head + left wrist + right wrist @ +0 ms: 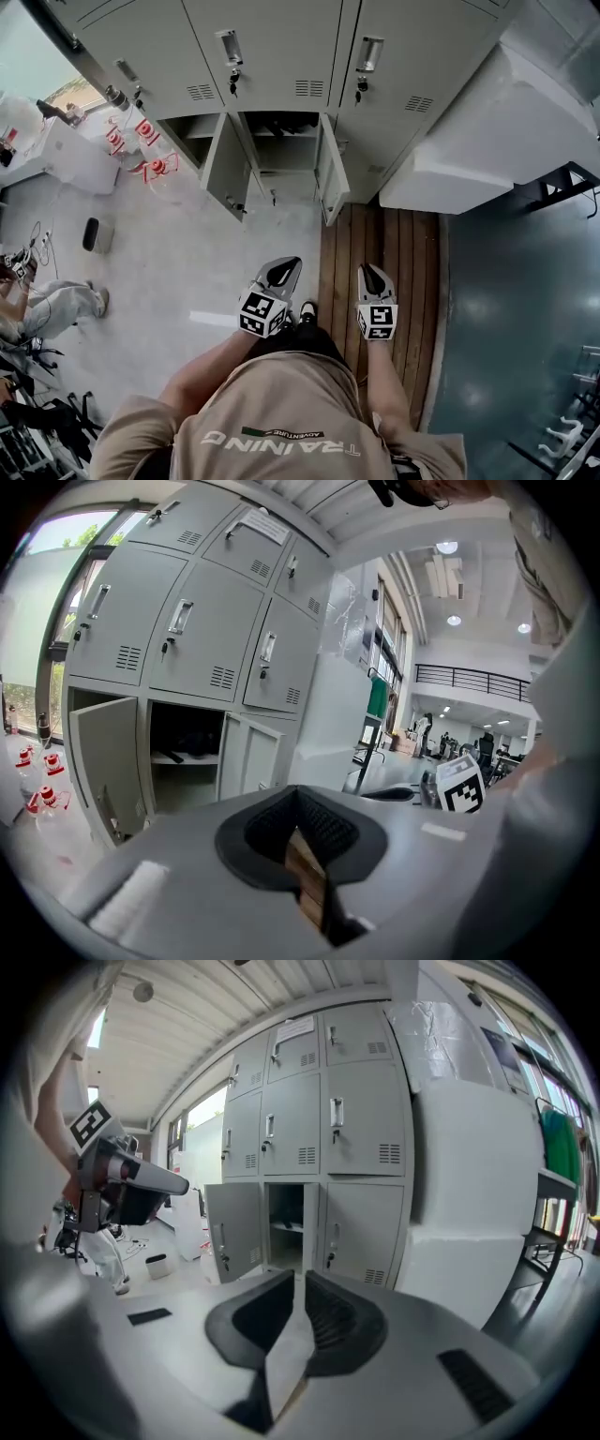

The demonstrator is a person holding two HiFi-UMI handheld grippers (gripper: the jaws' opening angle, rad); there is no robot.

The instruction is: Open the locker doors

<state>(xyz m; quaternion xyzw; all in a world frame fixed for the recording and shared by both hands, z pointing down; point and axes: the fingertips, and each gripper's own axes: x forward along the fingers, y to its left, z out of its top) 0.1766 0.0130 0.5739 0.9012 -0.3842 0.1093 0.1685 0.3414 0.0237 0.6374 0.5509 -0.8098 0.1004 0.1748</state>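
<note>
The left gripper (284, 268) and right gripper (372, 274) hang low, well apart from the lockers (281, 56), each with jaws pressed together on nothing. Two bottom-row doors (234, 1227) stand open; the door (366, 1227) at the bank's bottom right corner and all the upper ones are shut. Likely next: spread one gripper's jaws, pinch that door's handle (334, 1237), then pull along the hinge arc, not straight back

A large workshop hall: grey steel lockers (281, 56), a railed mezzanine (469, 677), and ceiling lamps (448, 547).
</note>
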